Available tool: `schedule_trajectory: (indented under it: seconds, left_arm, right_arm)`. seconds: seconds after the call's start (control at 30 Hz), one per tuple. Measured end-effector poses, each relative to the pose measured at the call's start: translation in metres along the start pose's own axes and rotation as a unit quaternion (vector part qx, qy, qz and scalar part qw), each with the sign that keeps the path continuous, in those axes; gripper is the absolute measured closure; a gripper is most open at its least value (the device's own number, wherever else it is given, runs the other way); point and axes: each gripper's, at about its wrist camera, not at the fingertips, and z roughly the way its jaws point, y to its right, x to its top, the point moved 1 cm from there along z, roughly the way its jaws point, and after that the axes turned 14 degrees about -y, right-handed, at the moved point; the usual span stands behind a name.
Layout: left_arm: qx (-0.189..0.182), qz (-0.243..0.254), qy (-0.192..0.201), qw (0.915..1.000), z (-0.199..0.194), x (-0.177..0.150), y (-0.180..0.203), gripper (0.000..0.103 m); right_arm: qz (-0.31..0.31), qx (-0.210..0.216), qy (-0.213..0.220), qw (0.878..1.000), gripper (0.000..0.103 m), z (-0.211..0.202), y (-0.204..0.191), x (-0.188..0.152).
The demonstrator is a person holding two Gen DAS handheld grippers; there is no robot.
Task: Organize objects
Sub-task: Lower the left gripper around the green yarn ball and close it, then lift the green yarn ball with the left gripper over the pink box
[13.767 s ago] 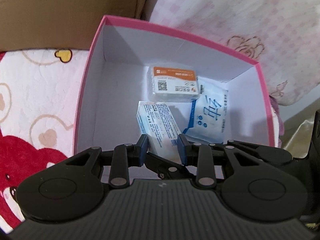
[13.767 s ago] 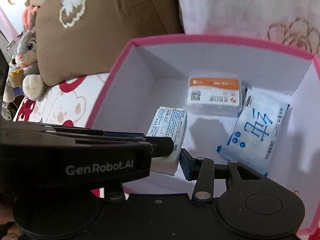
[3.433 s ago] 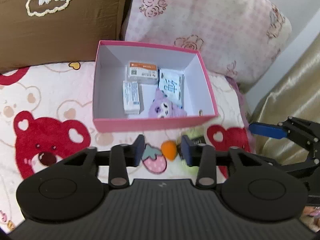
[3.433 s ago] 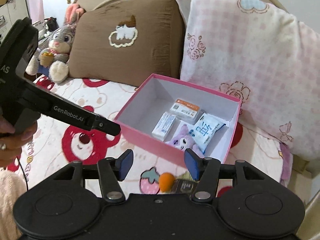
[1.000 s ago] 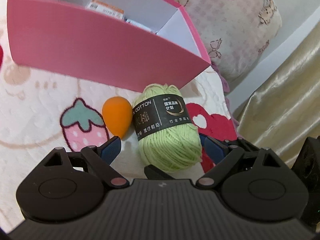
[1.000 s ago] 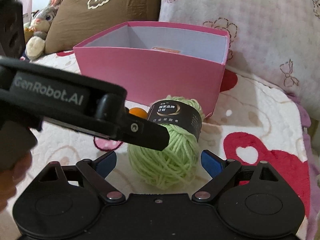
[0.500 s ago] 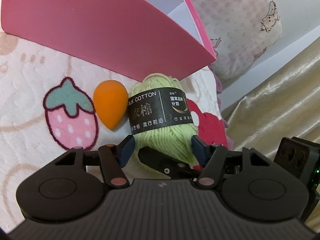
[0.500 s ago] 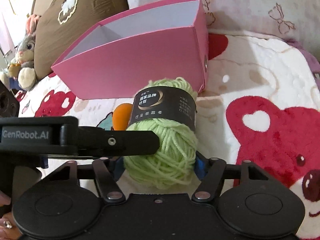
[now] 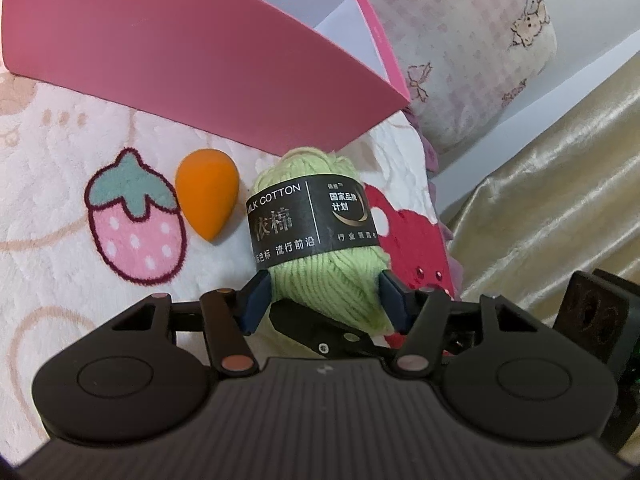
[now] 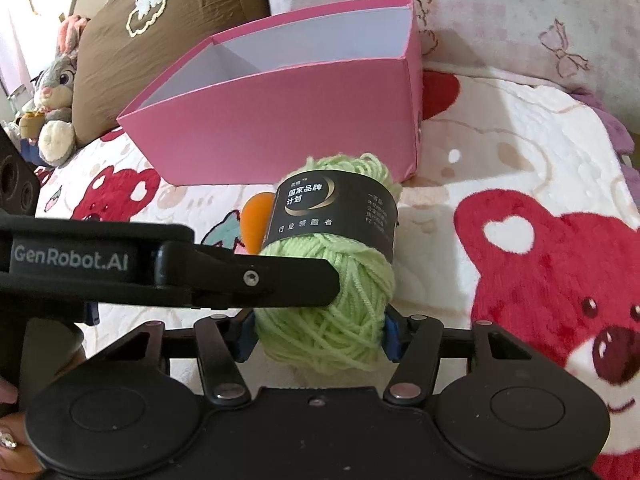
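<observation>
A green yarn ball (image 9: pixel 320 236) with a black label lies on the bear-print blanket in front of the pink box (image 9: pixel 192 60). An orange egg-shaped sponge (image 9: pixel 206 204) lies just left of it. My left gripper (image 9: pixel 322 300) has its blue pads pressed on both sides of the yarn's near end. My right gripper (image 10: pixel 320 334) grips the same yarn ball (image 10: pixel 332 280) from the other side, pads against it. The pink box (image 10: pixel 280 120) stands behind; its contents are hidden from here.
A brown pillow (image 10: pixel 168 28) and a pink checked pillow (image 10: pixel 500 12) lean behind the box. A grey plush rabbit (image 10: pixel 56 92) sits at far left. A gold curtain (image 9: pixel 552 200) hangs beyond the bed's right edge.
Both grippers have dropped down to the yarn ball and closed in on it; the jaws, wide a second ago, now press its sides.
</observation>
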Motion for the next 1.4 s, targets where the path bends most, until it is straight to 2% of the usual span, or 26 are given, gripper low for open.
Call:
schedule_trajectory:
  seconds: [0.17,0.43,0.63,0.8,0.93,1.27,1.4]
  left_arm:
    - [0.029,0.032,0.013,0.999,-0.012,-0.004,0.017,0.046]
    - [0.031,0.046,0.006,0.9984,-0.043,-0.011,0.028,0.05]
    - [0.056,0.073,0.003,0.9957,-0.069,-0.021,0.047,0.052]
    - [0.056,0.079,-0.004,0.9953,-0.096,-0.03,0.059,0.052]
    - [0.073,0.096,-0.01,0.9927,-0.116,-0.037,0.072,0.052]
    - [0.117,0.128,0.004,0.9848,-0.165,-0.043,0.107,0.052]
    - [0.13,0.14,0.017,0.9814,-0.186,-0.04,0.116,0.052]
  right_arm:
    - [-0.027,-0.024,0.001,0.999,0.042,-0.009,-0.021,-0.008]
    - [-0.021,-0.027,0.029,0.999,0.049,-0.03,-0.034,-0.016]
    - [-0.045,-0.037,0.048,0.997,0.05,-0.047,-0.055,-0.023]
    - [-0.067,-0.053,0.059,0.995,0.05,-0.07,-0.077,-0.029]
    - [-0.082,-0.063,0.064,0.993,0.05,-0.085,-0.098,-0.033]
    - [-0.111,-0.072,0.076,0.988,0.05,-0.122,-0.135,-0.023]
    - [-0.132,-0.09,0.091,0.983,0.05,-0.133,-0.154,-0.012]
